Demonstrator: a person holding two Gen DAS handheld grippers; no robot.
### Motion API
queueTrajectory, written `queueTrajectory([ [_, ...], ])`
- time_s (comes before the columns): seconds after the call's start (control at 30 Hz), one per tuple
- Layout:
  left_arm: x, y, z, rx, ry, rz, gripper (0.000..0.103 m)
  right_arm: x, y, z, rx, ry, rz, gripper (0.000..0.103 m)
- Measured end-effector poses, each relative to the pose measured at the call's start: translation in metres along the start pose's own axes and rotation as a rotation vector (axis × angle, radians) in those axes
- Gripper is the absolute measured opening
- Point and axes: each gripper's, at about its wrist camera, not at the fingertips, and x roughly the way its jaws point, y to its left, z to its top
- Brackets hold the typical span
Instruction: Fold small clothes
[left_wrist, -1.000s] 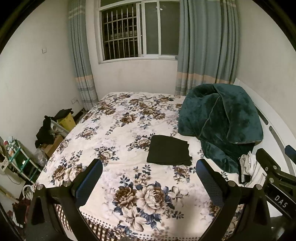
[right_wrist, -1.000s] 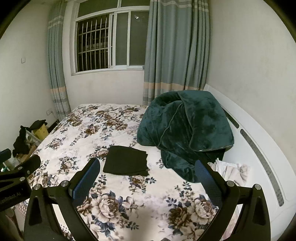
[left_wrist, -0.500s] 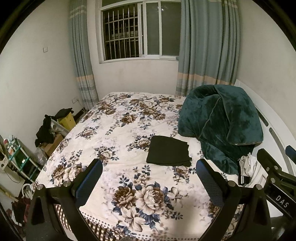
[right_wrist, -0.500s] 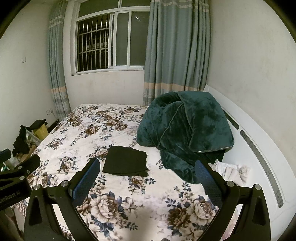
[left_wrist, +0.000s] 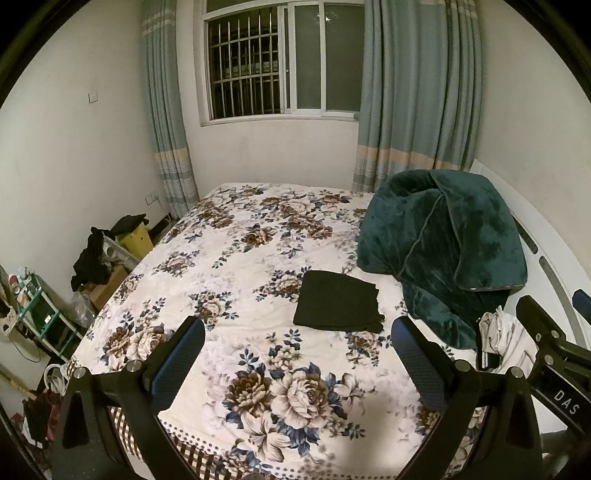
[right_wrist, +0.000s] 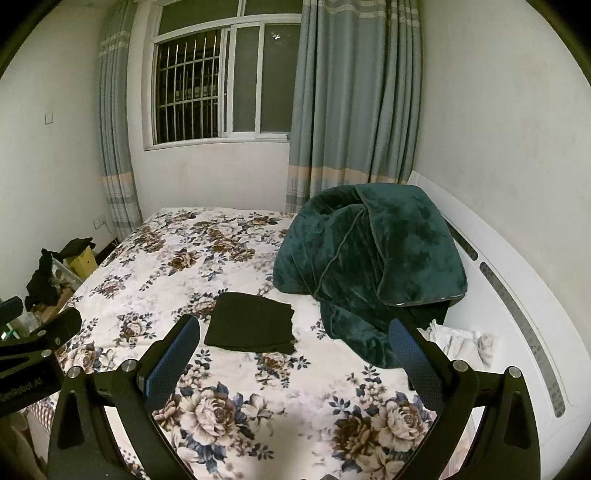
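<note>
A small black garment (left_wrist: 338, 302) lies folded flat in a neat rectangle on the floral bed cover (left_wrist: 236, 258); it also shows in the right wrist view (right_wrist: 251, 323). My left gripper (left_wrist: 297, 350) is open and empty, held above the near end of the bed, well short of the garment. My right gripper (right_wrist: 293, 350) is open and empty too, beside the left one, whose body shows at the left edge (right_wrist: 37, 339). The right gripper's body shows in the left wrist view (left_wrist: 550, 350).
A bulky dark green blanket (left_wrist: 443, 251) is heaped at the right of the bed against the white headboard (right_wrist: 517, 314). White crumpled cloth (left_wrist: 498, 336) lies beside it. Boxes, dark clothes (left_wrist: 92, 258) and a small rack (left_wrist: 33, 310) stand on the floor at the left.
Both views have shifted only slightly; the garment and the blanket lie as before. Both grippers stay open and empty.
</note>
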Motion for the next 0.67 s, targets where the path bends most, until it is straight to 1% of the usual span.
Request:
queueTrajectory([
  [0.33, 0.002, -0.001, 0.001, 0.001, 0.002, -0.002, 0.103, 0.001, 0.001, -0.001, 0.0, 0.0, 0.0, 0.103],
  [0.57, -0.006, 0.005, -0.003, 0.001, -0.003, 0.0, 0.103, 0.0, 0.001, -0.002, 0.0, -0.002, -0.001, 0.103],
  [0.67, -0.008, 0.007, 0.001, 0.001, -0.009, -0.005, 0.103, 0.0, 0.002, -0.003, 0.0, -0.001, -0.001, 0.103],
])
